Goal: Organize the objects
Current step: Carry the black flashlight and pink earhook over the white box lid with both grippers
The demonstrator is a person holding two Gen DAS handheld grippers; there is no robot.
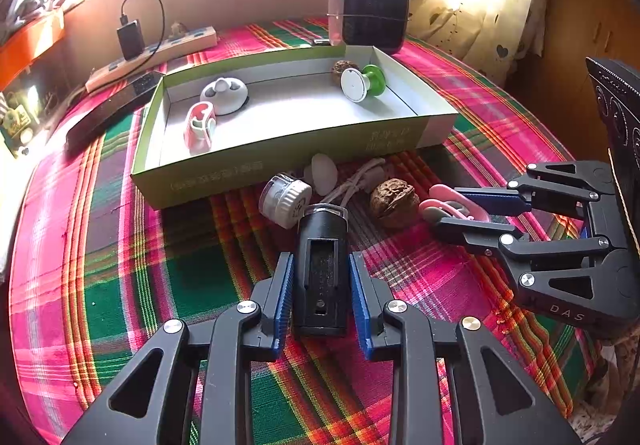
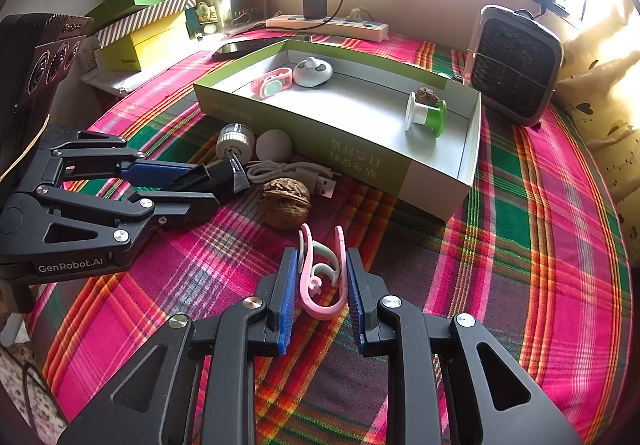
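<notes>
Left claw (image 1: 322,285) clamps the black device (image 1: 321,265) on the table, near side of the box (image 1: 280,149); rigid, flat-sided, likely secure. Right claw (image 2: 322,285) grips the pink clip (image 2: 322,277): light, springy plastic, squeeze its 2 outer arms.

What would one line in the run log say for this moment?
left gripper: shut on black device | right gripper: shut on pink clip | both on cloth | box: four items inside

Plaid cloth (image 2: 540,205), power strip (image 2: 340,25), small heater (image 2: 516,65) behind
</notes>
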